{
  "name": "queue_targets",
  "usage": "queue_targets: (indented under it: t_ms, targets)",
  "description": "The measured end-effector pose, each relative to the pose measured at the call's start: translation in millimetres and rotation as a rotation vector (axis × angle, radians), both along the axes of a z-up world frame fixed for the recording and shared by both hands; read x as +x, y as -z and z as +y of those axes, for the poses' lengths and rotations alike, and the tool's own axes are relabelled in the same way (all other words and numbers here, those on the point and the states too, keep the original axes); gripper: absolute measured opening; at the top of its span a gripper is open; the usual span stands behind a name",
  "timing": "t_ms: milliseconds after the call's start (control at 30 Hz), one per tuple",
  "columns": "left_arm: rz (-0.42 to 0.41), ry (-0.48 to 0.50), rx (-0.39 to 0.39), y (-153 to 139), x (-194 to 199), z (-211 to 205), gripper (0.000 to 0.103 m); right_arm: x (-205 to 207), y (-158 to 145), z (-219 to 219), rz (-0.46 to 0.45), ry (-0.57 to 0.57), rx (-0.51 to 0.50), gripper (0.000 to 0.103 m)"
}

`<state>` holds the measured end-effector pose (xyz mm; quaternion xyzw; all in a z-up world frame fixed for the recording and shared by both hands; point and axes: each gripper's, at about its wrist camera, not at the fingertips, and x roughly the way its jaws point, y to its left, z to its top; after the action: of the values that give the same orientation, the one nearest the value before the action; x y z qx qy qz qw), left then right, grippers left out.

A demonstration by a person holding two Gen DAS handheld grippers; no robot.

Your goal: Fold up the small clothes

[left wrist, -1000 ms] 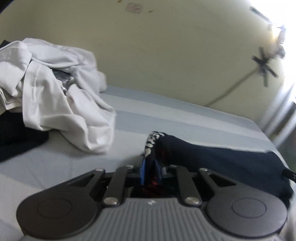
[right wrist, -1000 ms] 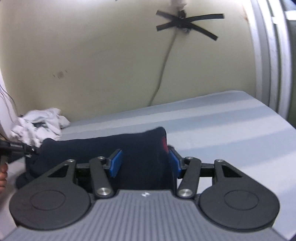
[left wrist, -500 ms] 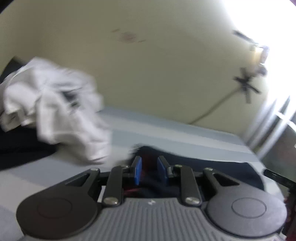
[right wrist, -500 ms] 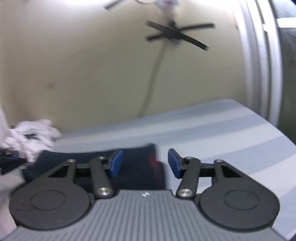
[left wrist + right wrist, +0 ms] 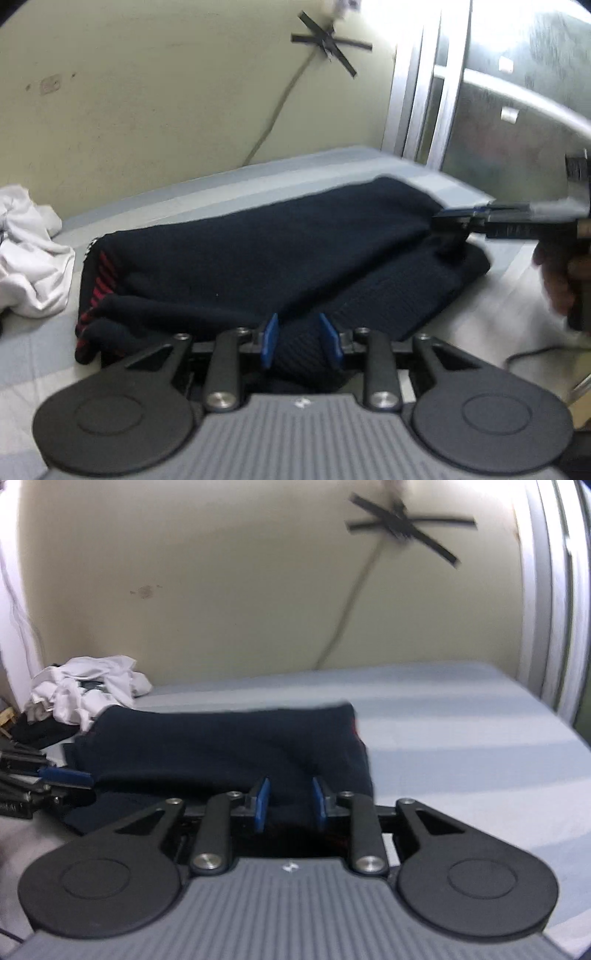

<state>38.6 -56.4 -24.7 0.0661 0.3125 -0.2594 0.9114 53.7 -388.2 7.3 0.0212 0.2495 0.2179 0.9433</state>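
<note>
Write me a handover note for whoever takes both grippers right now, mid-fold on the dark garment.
Left gripper: jaws opening, dark fabric between the pads at the near edge; whether the pads press on it cannot be told.
Right gripper: jaws closing over the near edge at the garment's right end; grip not confirmed.
Navy garment: lies on the striped bed sheet, one layer folded over another, red-striped end toward the white clothes pile.
Done: at least one fold is in.
Left: probably one more fold across, smooth it, then the white pile, which looks unfolded.
</note>
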Motion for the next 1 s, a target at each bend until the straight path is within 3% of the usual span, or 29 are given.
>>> queue_targets:
  t_ms: [133,233,333,467,567,700,767,867,967,1000]
  targets:
    - [0.005,0.034,-0.09,-8.9,-3.5,2.7,0.027,-2.6,-7.8,26.1,0.009,-0.159,0.055,0.03]
    - [0.006,0.085,-0.06,-3.1,-1.8,-15.7,0.027,6.7,3.7,53.5,0.055,-0.225,0.038,0.03]
    - [0.105,0.086,0.004,17.5,12.8,-26.5,0.026,17.3,29.5,63.3,0.147,-0.235,-0.014,0.029]
    - [0.13,0.137,-0.043,5.1,5.4,-14.4,0.028,4.9,16.6,39.2,0.193,-0.262,0.033,0.029]
    - [0.12,0.113,-0.124,-11.5,17.1,-6.5,0.03,-7.9,3.0,4.5,0.15,-0.181,0.128,0.029]
    - [0.131,0.055,-0.225,-21.0,56.2,-6.4,0.028,-13.8,-0.1,-54.0,0.136,0.056,0.342,0.053]
    - [0.167,0.045,-0.254,-16.0,78.2,-16.8,0.028,-10.2,7.8,-73.6,0.179,0.152,0.396,0.055]
    - [0.237,0.019,-0.225,6.2,106.9,-41.9,0.024,0.2,24.9,-91.0,0.27,0.204,0.444,0.055]
    - [0.15,-0.003,-0.18,15.5,112.0,-50.3,0.012,21.7,40.4,-82.8,0.335,0.204,0.431,0.055]
    - [0.152,-0.022,-0.187,16.6,115.2,-50.2,0.011,25.3,42.0,-81.3,0.312,0.194,0.443,0.057]
